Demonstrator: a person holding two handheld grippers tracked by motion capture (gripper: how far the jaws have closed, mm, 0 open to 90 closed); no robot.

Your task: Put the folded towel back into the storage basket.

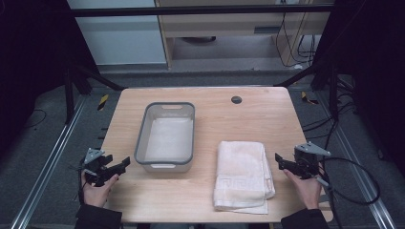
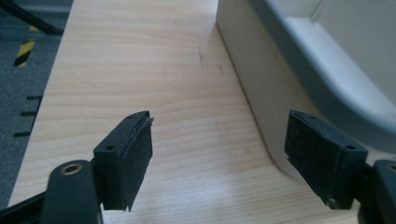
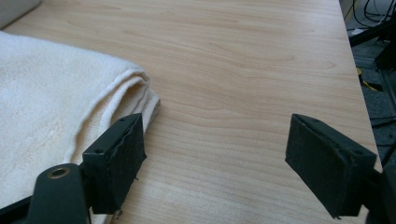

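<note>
Right tool [image 1: 282, 163] hangs with its jaws wide apart and empty, just beside the right edge of the folded cream towel [image 1: 242, 174], the nearer pad almost at the folded corner in the right gripper view [image 3: 70, 107]. Left tool [image 1: 119, 168] is spread just as wide, empty too, just off the near left corner of the grey-rimmed plastic tub [image 1: 165, 136]. Both rest low over the wooden worktop [image 1: 248, 114]. This looks like the approach, nothing gripped yet. The towel lies flat at front right, the tub beside it to the left. Next, I'd judge, the right tool must slide in over that folded edge and pinch all the layers together.
</note>
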